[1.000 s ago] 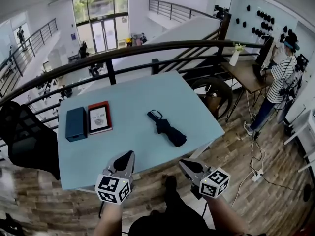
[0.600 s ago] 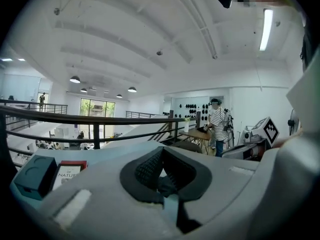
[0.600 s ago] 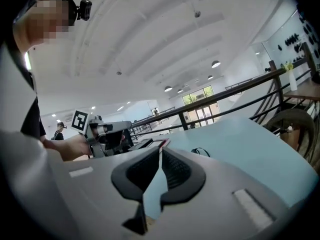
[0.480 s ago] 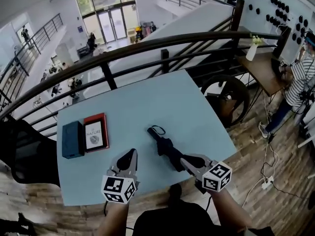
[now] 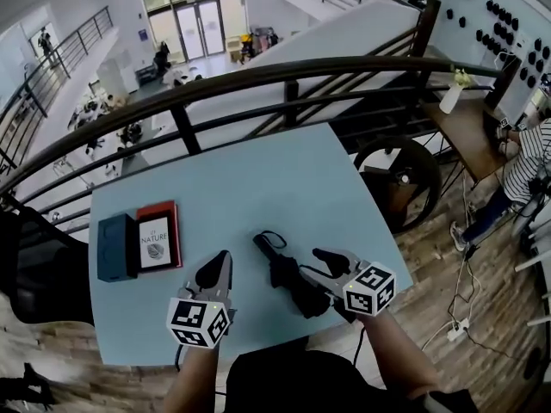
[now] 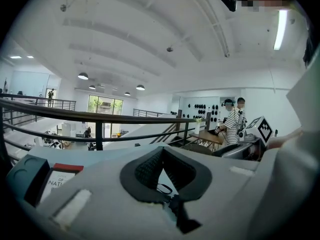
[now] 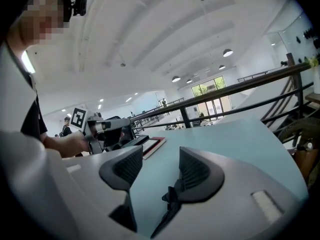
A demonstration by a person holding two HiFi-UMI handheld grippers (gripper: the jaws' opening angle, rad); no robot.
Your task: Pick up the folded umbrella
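Right tongs point(image 5: 315, 262) opening, near end of the black folded umbrella point(image 5: 284, 271) between them, not pinched yet. Left tongs point(image 5: 221, 261) closed, empty, beside it. Umbrella lies flat on our pale-blue worktop point(image 5: 258, 179). We reckon approach done; grip and lift remain.

Matt black cloth umbrella point(image 5: 288, 275) on a smooth, pale-blue matt counter point(image 5: 258, 179); at the far side a dark metal railing point(image 5: 258, 74) with a dull sheen, grainy wood-plank floor point(image 5: 439, 256) at right.
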